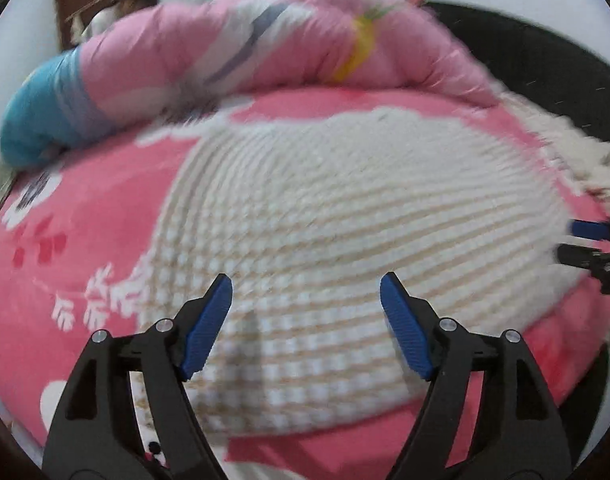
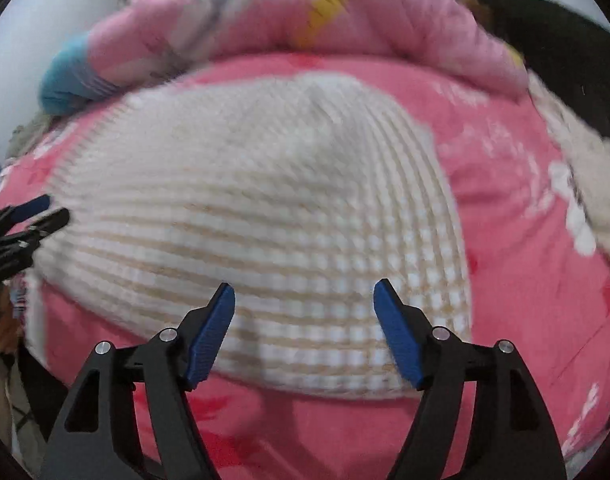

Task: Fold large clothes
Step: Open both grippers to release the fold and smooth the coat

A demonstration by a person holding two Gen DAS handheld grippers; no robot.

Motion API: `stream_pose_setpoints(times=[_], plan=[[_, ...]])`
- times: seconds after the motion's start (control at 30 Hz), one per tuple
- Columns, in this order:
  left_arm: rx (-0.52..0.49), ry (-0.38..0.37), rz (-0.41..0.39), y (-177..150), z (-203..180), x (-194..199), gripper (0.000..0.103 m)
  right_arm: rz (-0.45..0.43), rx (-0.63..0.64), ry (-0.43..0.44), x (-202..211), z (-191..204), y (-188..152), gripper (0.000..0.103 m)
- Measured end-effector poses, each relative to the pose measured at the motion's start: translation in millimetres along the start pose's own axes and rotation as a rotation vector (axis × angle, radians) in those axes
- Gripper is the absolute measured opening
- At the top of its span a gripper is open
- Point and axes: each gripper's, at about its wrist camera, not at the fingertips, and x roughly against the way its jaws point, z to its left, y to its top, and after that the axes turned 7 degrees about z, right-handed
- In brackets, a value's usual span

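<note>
The cream checked garment [image 1: 345,208] lies flat on the pink floral bedsheet [image 1: 65,240], in front of a rolled pink quilt [image 1: 265,40]. The left gripper [image 1: 305,320] and right gripper [image 2: 304,320] hang above it, fingers spread, gripping nothing.

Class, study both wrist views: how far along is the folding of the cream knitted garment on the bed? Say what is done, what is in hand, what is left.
Done: the cream knitted garment lies spread in a compact shape on the pink bedspread, apparently folded already. In hand: nothing; the left gripper and right gripper stand open above it, jaws empty. Left: probably a further fold, though blur hides the layers. The rolled pink quilt behind is not being handled.
</note>
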Motion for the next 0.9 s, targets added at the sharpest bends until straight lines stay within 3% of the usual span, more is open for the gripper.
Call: stream_pose_setpoints(times=[0.1,0.2,0.23,0.3,0.43,0.5,0.57,0.63,0.67,0.73,0.87,0.9], plan=[[-0.042,-0.03,-0.035,-1.6,-26.1,3.3,0.082,-0.017,0.05,0.007,-9.8,31.3,4.9,0.07],[-0.055,0.041,0.078,-12.7,-42.3,-37.4,0.087,0.035,0.063,-0.042,-58.5,40.4,2.6,0.082],[-0.054,0.058,0.075,-16.5,-41.5,-46.8,0.089,0.044,0.04,-0.021,-67.8,35.3,1.0,0.082],[-0.07,0.082,0.034,-20.4,-42.4,-42.6,0.09,0.045,0.023,-0.017,-56.5,33.1,2.5,0.082],[-0.02,0.015,0.023,-25.3,-34.3,-5.4,0.09,-0.006,0.005,-0.06,-8.4,22.9,-12.9,0.082],[0.003,0.028,-0.002,-35.2,-25.7,8.1,0.09,-0.028,-0.025,-0.111,4.0,13.0,-28.2,0.082],[0.075,0.043,0.047,-50.5,-9.2,-1.0,0.09,0.012,-0.096,-0.165,-10.0,-14.2,-43.9,0.082],[0.141,0.033,0.121,-63.2,7.6,-22.9,0.09,0.069,-0.162,-0.083,-32.2,-34.3,-56.5,0.082],[0.159,0.021,0.118,-66.0,9.8,-25.7,0.09,0.057,-0.177,-0.066,-31.0,-36.7,-60.5,0.083],[0.161,0.041,0.094,-62.0,1.7,-13.1,0.09,0.046,-0.157,-0.093,-19.3,-30.3,-58.6,0.082],[0.178,-0.029,0.01,-59.5,-11.8,26.2,0.09,-0.044,-0.14,-0.022,20.5,-14.7,-68.5,0.084],[0.173,-0.034,-0.01,-60.4,-16.3,36.2,0.09,-0.069,-0.133,-0.02,30.6,-11.4,-74.9,0.089]])
